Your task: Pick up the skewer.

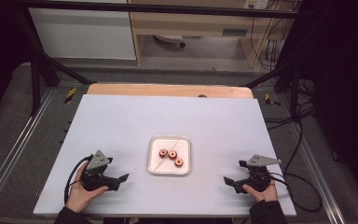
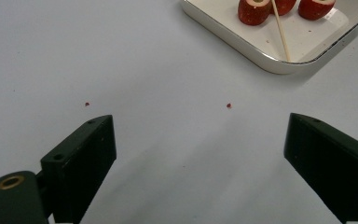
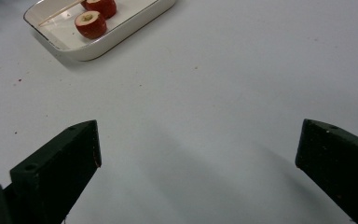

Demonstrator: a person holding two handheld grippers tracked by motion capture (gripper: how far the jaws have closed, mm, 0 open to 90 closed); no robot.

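Both tongs rest low on the desk near its front edge, each held in one of the person's hands. Left tongs (image 1: 121,179) sit toward the front-left corner, jaws spread wide with nothing between them; their own view shows bare white desk (image 2: 158,93) between the two black jaws. Right tongs (image 1: 229,182) sit toward the front-right corner, likewise gaping and empty, pointing inward toward the middle.

Between them, a little farther from the front edge and about midway across, stands a shallow white tray (image 1: 156,163). In it lie three red fruit pieces (image 1: 172,155) with pale hollowed centres, set in a slanting row, and a thin wooden skewer (image 1: 168,154) lies diagonally across the tray, passing just beside or over them. A few tiny red crumbs (image 2: 229,105) dot the desk in front of the left tongs.

My reading is that the work has not begun: nothing is gripped. The likely next move is to reach in for the skewer and one fruit piece, which calls for a narrow, careful pinch on so slim a stick.

No brand, label or writing is readable anywhere.
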